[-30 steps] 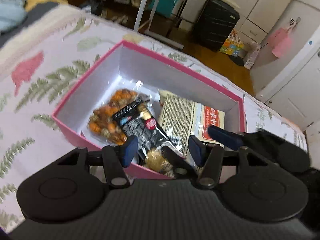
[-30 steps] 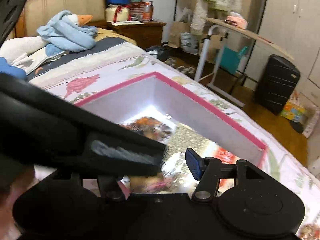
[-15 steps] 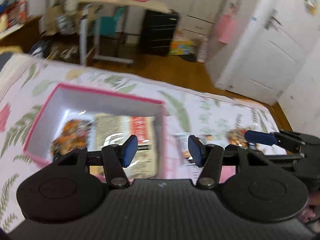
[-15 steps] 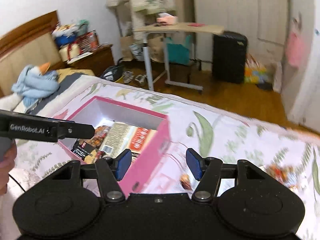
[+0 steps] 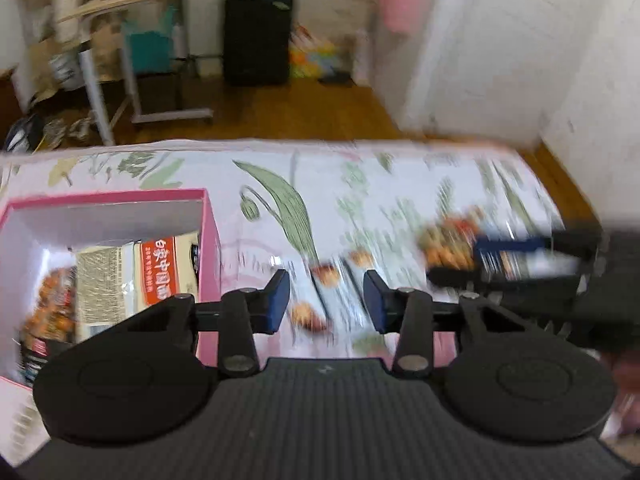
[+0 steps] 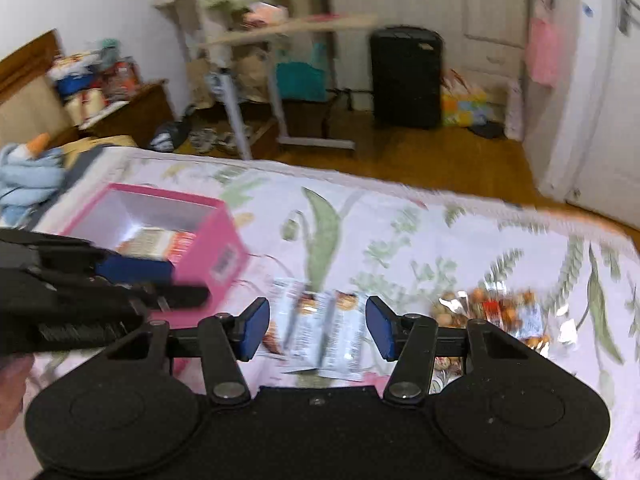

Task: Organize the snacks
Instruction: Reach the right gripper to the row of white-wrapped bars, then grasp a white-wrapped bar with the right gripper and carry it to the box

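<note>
A pink box [image 5: 210, 240] [image 6: 208, 248] stands on the floral bedspread at the left and holds several snack packs, one cream with a red label [image 5: 160, 268]. Pale cookie packets [image 6: 320, 328] [image 5: 324, 292] lie on the bed right of the box. A clear bag of orange snacks [image 6: 496, 312] [image 5: 448, 244] lies further right. My left gripper [image 5: 325, 299] is open and empty over the cookie packets. My right gripper [image 6: 317, 327] is open and empty, also above the cookie packets. Both views are blurred.
The bed's far edge drops to a wooden floor [image 6: 420, 160]. Beyond stand a black suitcase [image 6: 406, 76], a small rolling table [image 6: 288, 32] and white doors [image 6: 600, 80]. Blue clothes [image 6: 28, 176] lie at the bed's head.
Both grippers have swung right, away from the pink box, and now hover over the loose packets on the bedspread. Both stay open and empty.
</note>
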